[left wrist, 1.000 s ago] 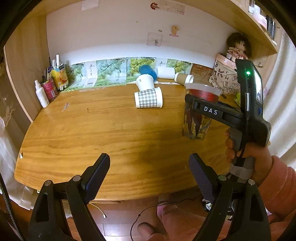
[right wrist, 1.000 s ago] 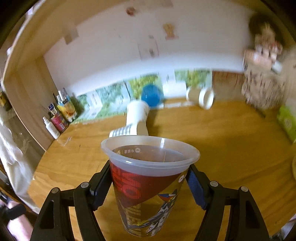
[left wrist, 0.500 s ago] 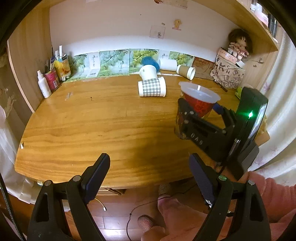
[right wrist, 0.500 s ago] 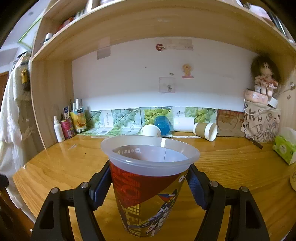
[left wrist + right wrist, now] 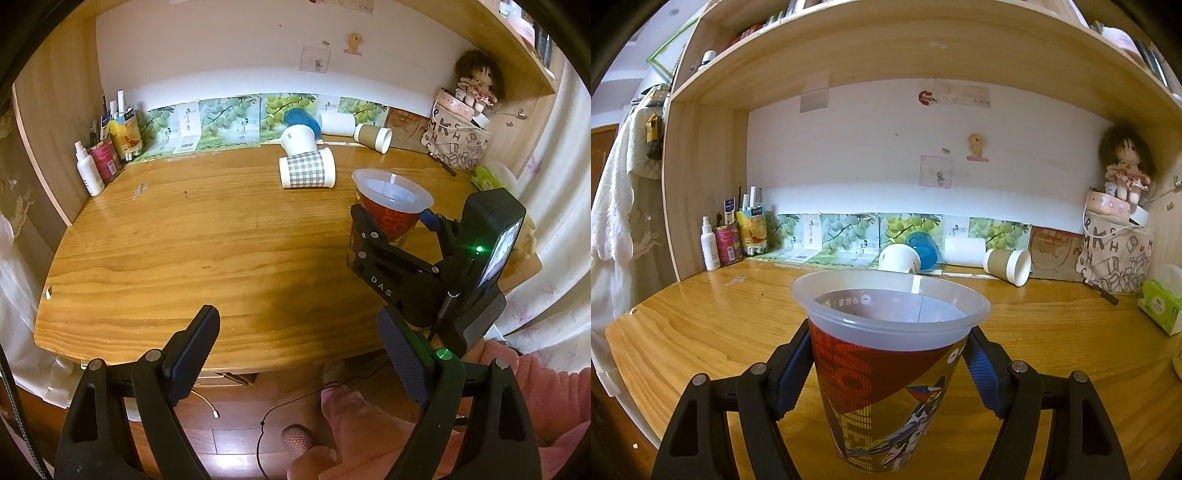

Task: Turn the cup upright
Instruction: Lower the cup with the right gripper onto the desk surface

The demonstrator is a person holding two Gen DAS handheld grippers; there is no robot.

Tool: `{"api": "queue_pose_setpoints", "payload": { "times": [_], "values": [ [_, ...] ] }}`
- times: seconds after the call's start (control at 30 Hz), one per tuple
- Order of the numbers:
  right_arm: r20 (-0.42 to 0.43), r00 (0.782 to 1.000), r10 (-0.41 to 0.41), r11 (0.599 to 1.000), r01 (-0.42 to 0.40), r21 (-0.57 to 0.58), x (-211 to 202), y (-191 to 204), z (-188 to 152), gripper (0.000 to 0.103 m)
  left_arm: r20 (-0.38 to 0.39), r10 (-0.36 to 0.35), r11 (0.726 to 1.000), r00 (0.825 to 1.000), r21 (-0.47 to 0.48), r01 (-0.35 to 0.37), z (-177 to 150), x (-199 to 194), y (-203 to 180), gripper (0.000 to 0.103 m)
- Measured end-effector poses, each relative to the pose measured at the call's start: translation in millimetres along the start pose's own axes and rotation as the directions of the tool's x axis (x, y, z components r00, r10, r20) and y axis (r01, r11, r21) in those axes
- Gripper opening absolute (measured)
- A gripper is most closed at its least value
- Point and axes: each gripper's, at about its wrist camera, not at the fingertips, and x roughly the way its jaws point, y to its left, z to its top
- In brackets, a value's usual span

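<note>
A translucent plastic cup with a red printed sleeve [image 5: 886, 365] stands upright, mouth up, between the fingers of my right gripper [image 5: 886, 369], which is shut on it. Its base is at or just above the wooden desk [image 5: 701, 332]; I cannot tell if it touches. In the left wrist view the same cup [image 5: 391, 214] and right gripper [image 5: 395, 236] are at the right side of the desk. My left gripper [image 5: 299, 354] is open and empty, over the desk's front edge.
A checked cup [image 5: 306, 170], a white cup [image 5: 297, 139], a blue cup [image 5: 298, 117] and a brown paper cup [image 5: 373, 136] lie on their sides at the back. Bottles [image 5: 88, 171] stand back left. A printed bag with a doll [image 5: 458, 140] and tissues [image 5: 1160, 306] sit right.
The right gripper has brought the upright cup lower and levelled out. The left gripper has hardly moved.
</note>
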Motion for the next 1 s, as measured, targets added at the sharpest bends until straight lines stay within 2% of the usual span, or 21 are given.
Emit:
{"api": "queue_pose_setpoints", "payload": {
  "times": [0.4, 0.73, 1.0],
  "values": [
    [-0.037, 0.999, -0.009, 1.0, 0.01, 0.004, 0.1, -3.8, -9.3, 0.077, -0.001, -0.027, 1.0, 1.0, 0.012, 0.027, 3.5, 5.1, -1.0, 0.089],
    [-0.077, 0.997, 0.016, 1.0, -0.016, 0.007, -8.6, -1.6, -12.3, 0.077, 0.0, -0.056, 0.998, 0.998, 0.037, 0.056, 6.1, 8.5, 1.5, 0.089],
    [-0.187, 0.982, 0.037, 0.999, -0.035, 0.014, -8.1, 5.0, -21.2, 0.082, -0.016, -0.077, 0.997, 0.997, 0.026, 0.077, 0.5, 8.2, 10.0, 0.089]
  ]
}}
